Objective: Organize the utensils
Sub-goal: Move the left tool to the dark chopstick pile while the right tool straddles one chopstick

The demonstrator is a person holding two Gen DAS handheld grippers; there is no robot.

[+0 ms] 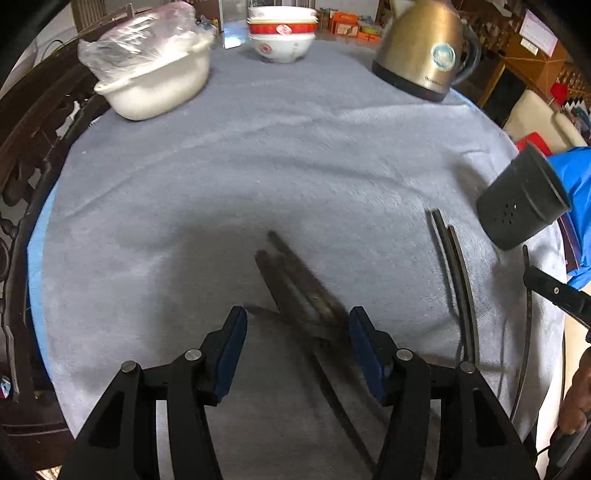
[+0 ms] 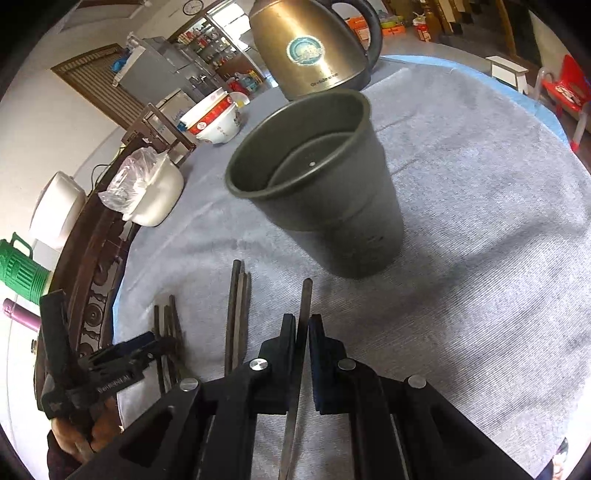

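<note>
Several dark chopsticks point(image 1: 299, 291) lie in a loose bunch on the grey cloth, between the fingers of my open left gripper point(image 1: 297, 330), which hangs just above them. Another pair of chopsticks point(image 1: 452, 266) lies to the right. My right gripper point(image 2: 303, 325) is shut on a single chopstick point(image 2: 305, 306), held above the cloth and pointing toward the dark grey utensil cup point(image 2: 314, 184), which stands upright just beyond its tip. The cup also shows at the right edge of the left wrist view point(image 1: 524, 206). The pair point(image 2: 238, 314) and the bunch point(image 2: 168, 332) lie left of my right gripper.
A gold electric kettle point(image 1: 421, 51) stands at the back right, stacked red-and-white bowls point(image 1: 282, 33) at the back centre, and a white pot with a plastic bag point(image 1: 155, 74) at the back left. A dark carved chair point(image 1: 33, 155) borders the table's left edge.
</note>
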